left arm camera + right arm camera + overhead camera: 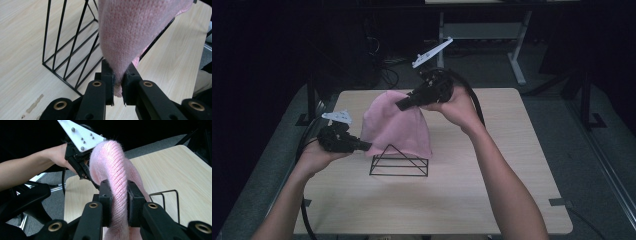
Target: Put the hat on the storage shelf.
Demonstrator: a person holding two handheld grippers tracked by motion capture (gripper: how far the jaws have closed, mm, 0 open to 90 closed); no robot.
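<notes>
Nearest the person, the left gripper (362,146) has its fingers (109,82) clenched on a lower corner of the soft pink knitted cloth (394,125); the left gripper view shows that hem pinched tight just above the pale wooden table (472,190); beyond it stands the black wire triangular rack (399,162), and the cloth hangs spread over its near side, touching the peak; farther off, the right gripper (404,104) grasps a bunched fold at the top, lifted high. I judge the step is draping the cloth over the rack; next, both hands must carry it across the ridge and lower evenly. The right gripper view reveals the thick fold between its fingers (106,202); the high view shows the spread.
</notes>
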